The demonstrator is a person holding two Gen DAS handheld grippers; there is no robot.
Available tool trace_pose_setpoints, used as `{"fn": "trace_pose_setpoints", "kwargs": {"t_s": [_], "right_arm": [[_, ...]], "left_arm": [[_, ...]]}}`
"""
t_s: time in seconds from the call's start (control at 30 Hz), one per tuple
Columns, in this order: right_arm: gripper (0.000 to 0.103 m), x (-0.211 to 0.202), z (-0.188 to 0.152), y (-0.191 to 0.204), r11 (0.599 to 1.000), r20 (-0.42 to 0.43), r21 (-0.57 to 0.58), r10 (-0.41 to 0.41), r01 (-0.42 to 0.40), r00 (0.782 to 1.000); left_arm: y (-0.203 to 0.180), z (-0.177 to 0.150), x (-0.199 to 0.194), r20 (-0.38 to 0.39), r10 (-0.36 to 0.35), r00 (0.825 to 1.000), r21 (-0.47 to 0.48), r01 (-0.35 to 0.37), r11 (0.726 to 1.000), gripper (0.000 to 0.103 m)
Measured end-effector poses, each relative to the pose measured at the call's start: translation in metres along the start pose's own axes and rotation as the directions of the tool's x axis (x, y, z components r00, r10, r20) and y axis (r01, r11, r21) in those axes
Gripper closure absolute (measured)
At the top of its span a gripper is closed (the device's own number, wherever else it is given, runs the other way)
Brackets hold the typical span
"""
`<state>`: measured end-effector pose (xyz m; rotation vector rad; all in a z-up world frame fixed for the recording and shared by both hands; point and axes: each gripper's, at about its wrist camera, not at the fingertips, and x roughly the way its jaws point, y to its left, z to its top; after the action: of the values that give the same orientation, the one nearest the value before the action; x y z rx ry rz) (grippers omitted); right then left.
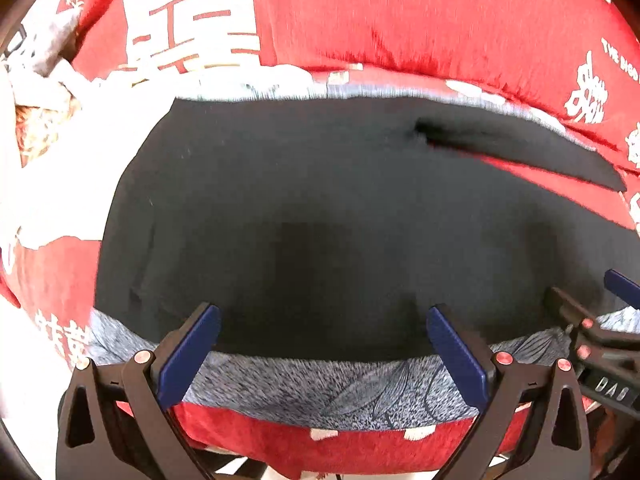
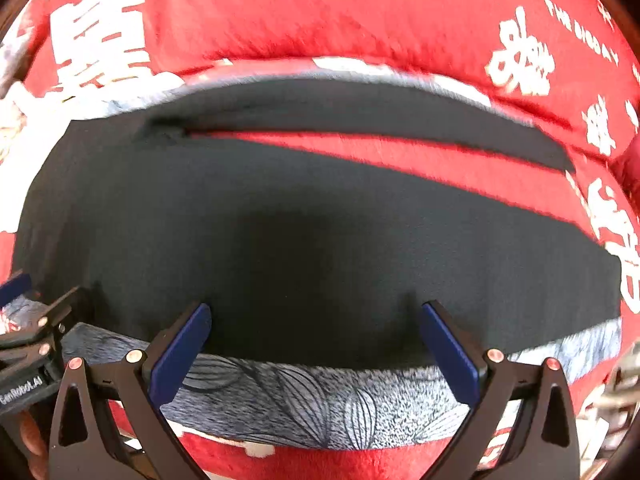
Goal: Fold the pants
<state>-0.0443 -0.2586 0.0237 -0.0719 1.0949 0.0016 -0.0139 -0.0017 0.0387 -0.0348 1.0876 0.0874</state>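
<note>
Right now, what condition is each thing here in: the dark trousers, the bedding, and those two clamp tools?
Black fabric pants: spread flat, legs parted in a narrow V, unfolded.
Grey leaf-print cloth: lying flat under the pants.
Red blanket with white characters: spread out beneath everything, softly rumpled.
Left gripper: jaws wide open, holding nothing, at the pants' near edge.
Right gripper: jaws wide open, holding nothing, at the same edge.

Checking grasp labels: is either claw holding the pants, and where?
Nothing is held. Left claw and right claw are both open over the near edge of the pants.
</note>
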Motion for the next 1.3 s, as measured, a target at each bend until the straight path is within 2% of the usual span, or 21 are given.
{"fn": "trace_pose_setpoints", "kwargs": {"t_s": [0.27,0.5,1.3], "right_arm": [[0.000,0.000,0.033,0.005,0.997,0.006,-0.024,0.074,-0.074,0.997],[0.000,0.003,0.065,0.007,0.997,0.027,-0.025,0.076,-0.076,0.997],[0.000,0.048,0.143,0.043,0.985,0.003,-0.132,0.114,-0.112,0.994]], "left_arm": [[0.024,0.045,-0.001,-0.011,-0.019,1.000,-0.056,0.018,0.998,0.000],[0.036,0.071,0.008,-0.040,-0.003,0.999,-0.086,0.000,0.996,0.000],[0.055,0.127,0.053,-0.057,0.036,0.998,-0.099,-0.041,0.994,0.000]]}}
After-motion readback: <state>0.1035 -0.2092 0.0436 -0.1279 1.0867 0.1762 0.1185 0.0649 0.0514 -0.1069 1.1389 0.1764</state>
